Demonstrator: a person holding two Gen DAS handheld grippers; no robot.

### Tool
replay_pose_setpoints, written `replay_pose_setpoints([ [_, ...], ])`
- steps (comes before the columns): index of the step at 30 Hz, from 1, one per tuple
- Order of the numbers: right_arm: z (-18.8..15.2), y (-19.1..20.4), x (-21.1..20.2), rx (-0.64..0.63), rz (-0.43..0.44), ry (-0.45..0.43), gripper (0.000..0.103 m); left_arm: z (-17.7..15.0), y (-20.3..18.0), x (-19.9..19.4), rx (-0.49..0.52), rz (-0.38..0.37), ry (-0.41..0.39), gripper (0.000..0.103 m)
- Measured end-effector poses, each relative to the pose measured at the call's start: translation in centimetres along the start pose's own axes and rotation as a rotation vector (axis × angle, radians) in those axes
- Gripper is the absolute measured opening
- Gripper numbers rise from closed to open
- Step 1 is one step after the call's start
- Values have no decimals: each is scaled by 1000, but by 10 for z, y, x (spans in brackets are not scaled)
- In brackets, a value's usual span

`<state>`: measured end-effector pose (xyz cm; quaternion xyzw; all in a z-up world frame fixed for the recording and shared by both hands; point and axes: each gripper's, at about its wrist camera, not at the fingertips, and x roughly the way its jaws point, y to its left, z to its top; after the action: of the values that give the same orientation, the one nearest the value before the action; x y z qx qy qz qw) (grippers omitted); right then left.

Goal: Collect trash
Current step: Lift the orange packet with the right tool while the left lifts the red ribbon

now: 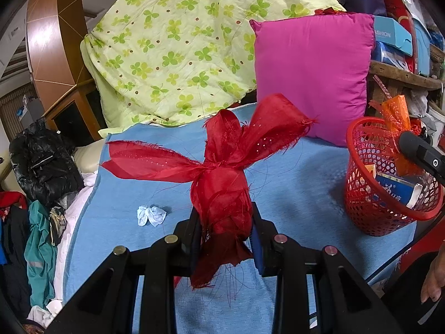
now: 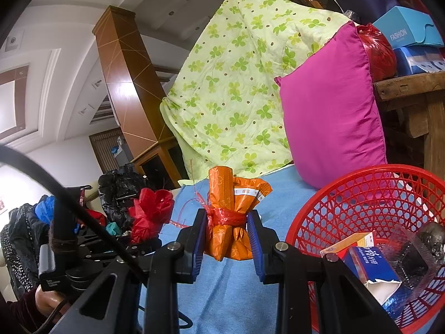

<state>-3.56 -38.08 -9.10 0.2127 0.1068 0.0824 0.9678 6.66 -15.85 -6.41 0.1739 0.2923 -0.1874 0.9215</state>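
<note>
Trash basket (image 2: 370, 194) sits beside pink pillow (image 2: 331, 111), tissue (image 1: 151, 215) nearby.

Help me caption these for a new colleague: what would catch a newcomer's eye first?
Probably the frayed red ribbon bundle, clamped in the left gripper above the blue sheet. Next, the orange wrapper bundle tied with red string, pinched in the right gripper beside the red mesh basket, which already holds small boxes. Behind stand a magenta pillow and a clover-print quilt.
</note>
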Motion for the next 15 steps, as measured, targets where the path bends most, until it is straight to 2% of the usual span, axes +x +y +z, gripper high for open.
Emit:
replay_pose_setpoints([
  [15,0,3,-3,5,8,-12,32,1,-2,0,7,-6,-1,33],
])
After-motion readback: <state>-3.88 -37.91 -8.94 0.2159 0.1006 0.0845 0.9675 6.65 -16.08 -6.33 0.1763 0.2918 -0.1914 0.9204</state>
